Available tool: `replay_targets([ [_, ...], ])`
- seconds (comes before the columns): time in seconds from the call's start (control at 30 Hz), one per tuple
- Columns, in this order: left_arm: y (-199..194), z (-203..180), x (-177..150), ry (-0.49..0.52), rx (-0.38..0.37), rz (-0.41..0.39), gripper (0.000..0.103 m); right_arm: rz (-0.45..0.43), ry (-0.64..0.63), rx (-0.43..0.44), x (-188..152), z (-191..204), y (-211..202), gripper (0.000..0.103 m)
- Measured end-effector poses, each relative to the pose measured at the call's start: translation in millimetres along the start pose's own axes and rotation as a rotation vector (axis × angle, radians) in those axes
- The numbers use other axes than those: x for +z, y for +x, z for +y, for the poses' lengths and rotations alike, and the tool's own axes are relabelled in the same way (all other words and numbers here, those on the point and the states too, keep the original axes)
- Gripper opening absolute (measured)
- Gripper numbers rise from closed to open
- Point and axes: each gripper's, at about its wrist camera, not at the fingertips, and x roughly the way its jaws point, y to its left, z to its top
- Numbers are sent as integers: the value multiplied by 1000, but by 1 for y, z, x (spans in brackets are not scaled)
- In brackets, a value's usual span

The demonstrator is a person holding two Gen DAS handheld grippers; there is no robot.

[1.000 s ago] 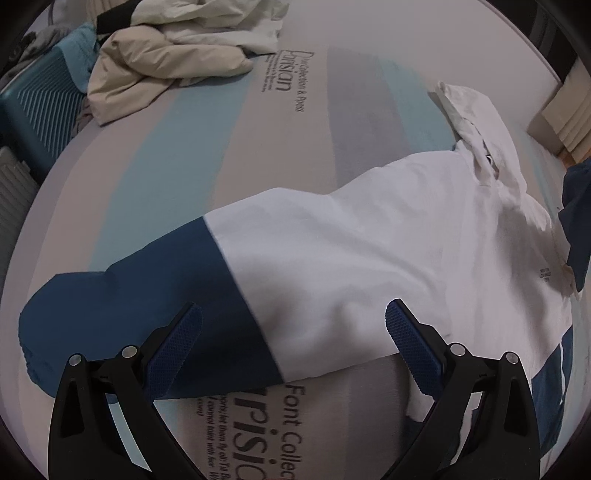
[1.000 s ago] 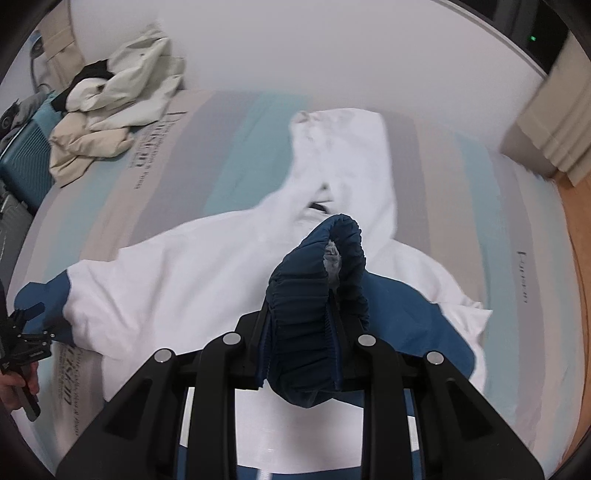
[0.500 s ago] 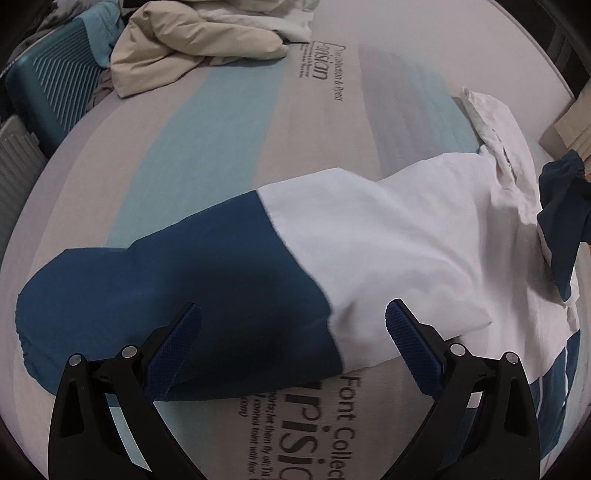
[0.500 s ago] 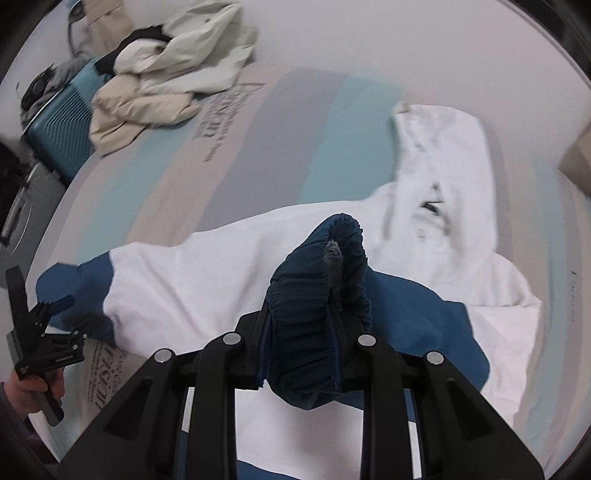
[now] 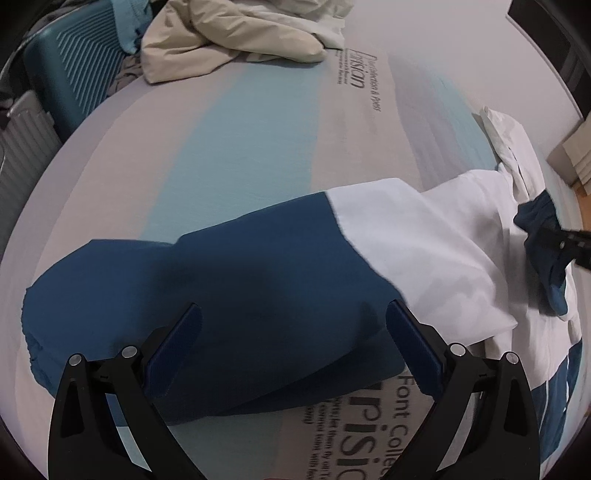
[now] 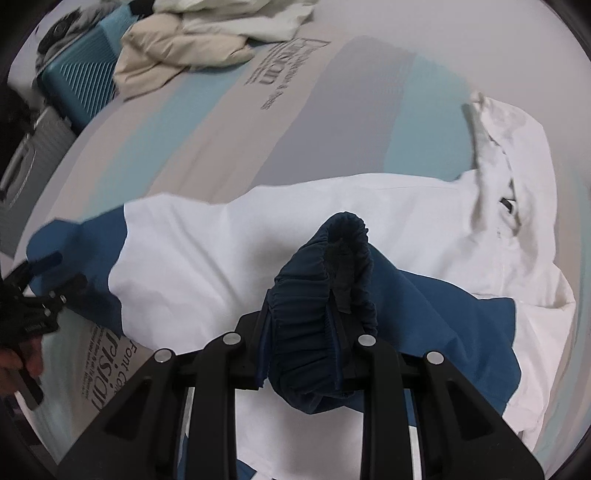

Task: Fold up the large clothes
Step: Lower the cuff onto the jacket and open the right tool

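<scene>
A white hooded jacket (image 6: 332,229) with dark blue sleeve ends lies spread across the striped bed cover (image 5: 240,147). In the right wrist view my right gripper (image 6: 310,328) is shut on the gathered blue elastic cuff (image 6: 317,291) of one sleeve, holding it over the white body. The hood (image 6: 517,147) lies at the far right. In the left wrist view my left gripper (image 5: 295,328) stands open just above the other sleeve's blue end (image 5: 221,280), which lies flat between the pads (image 5: 184,332). At the right edge the right gripper (image 5: 569,243) shows with the cuff (image 5: 539,225).
A heap of beige and white clothes (image 5: 236,33) lies at the bed's far end, beside a teal suitcase (image 5: 70,66) and a silver case (image 5: 22,147). Wooden floor (image 5: 583,199) shows at the right. A hand (image 6: 18,362) holds the left gripper (image 6: 59,273).
My left gripper slid left along the sleeve, from its white part to its blue end. My right gripper carried the blue cuff leftward and lower over the jacket's white body.
</scene>
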Motion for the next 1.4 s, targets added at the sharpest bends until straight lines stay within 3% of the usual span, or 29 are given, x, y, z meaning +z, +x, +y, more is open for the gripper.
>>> replay_targets([
  [0.37, -5, 37, -9, -15, 40, -15, 97, 47, 7, -39, -17, 24, 42, 24],
  [0.57, -14, 69, -13, -34, 89, -29, 97, 44, 9, -50, -24, 35, 51, 32],
  [0.63, -16, 86, -15, -53, 110, -31, 97, 38, 2, -62, -24, 40, 53, 43],
  [0.7, -21, 103, -18, -65, 137, -39, 97, 23, 13, -64, -25, 45, 50, 66],
  [0.8, -26, 122, -20, -68, 162, -44, 97, -13, 6, -57, -26, 54, 38, 81],
  [1.07, -23, 173, -29, -117, 202, -32, 97, -96, -71, -61, -30, 62, -1, 82],
  [1.17, -13, 178, -35, -108, 197, -11, 83, -94, -53, -76, -33, 46, -3, 82],
  [1.4, -7, 180, -43, -102, 214, -12, 86, -60, 86, -121, -51, -7, 3, 82],
])
